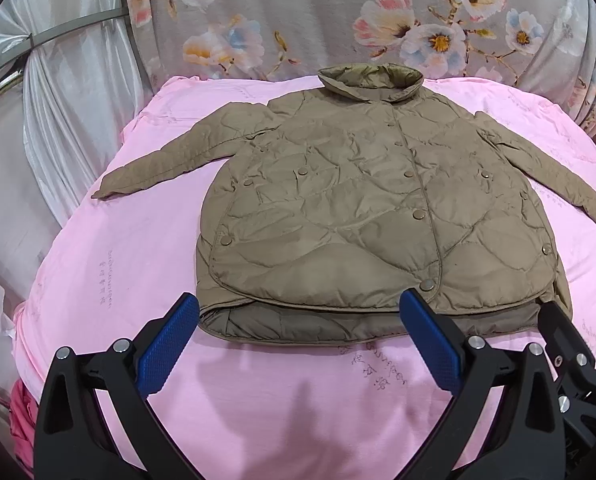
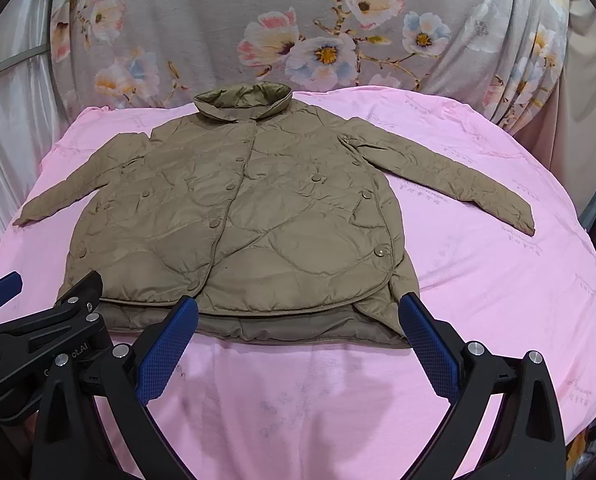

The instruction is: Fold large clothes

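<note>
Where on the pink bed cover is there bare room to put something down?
Bare pink bed cover lies between the brown quilted jacket hem and both grippers, and past its right sleeve. The middle is covered by the jacket.

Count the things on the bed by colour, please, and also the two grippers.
Brown: 1, the quilted jacket, spread flat with both sleeves out.
Pink: 1, the sheet under it.
Black and blue: 2, the left gripper and the right gripper, both open and empty.
Total: 4
</note>
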`<state>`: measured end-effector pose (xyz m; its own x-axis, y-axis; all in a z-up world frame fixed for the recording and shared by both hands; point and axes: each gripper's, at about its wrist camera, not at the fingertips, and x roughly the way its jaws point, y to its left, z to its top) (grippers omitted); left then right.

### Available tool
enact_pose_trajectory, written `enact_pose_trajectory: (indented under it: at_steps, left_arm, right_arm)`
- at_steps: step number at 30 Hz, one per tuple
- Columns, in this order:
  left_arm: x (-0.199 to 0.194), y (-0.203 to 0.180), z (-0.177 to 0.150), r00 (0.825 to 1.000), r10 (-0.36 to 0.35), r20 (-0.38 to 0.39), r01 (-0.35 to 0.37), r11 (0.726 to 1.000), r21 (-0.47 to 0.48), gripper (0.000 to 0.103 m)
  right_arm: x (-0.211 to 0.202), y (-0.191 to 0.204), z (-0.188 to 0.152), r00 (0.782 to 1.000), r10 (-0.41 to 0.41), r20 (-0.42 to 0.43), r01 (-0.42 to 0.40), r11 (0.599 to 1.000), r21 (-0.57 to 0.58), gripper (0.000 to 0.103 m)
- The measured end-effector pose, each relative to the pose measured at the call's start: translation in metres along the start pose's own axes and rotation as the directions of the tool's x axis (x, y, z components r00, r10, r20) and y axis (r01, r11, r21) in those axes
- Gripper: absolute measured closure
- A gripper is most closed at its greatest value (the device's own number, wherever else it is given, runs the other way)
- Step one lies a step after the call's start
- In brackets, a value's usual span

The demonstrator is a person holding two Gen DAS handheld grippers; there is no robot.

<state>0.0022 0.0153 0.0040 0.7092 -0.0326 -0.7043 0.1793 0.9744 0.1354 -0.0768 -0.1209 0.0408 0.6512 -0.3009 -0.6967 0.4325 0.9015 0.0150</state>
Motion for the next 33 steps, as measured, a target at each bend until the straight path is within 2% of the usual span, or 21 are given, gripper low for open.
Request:
enact_pose_trajectory:
  at_steps: [33]
  left_arm:
    - [-0.0017, 0.0030, 0.0008, 1.000, -0.005, 0.002, 0.005, 1.000, -0.008, 0.006]
  right_arm:
    - [-0.0007, 0.0051, 0.0004, 1.000, 0.002, 0.001, -0.002, 1.000, -0.001, 0.005]
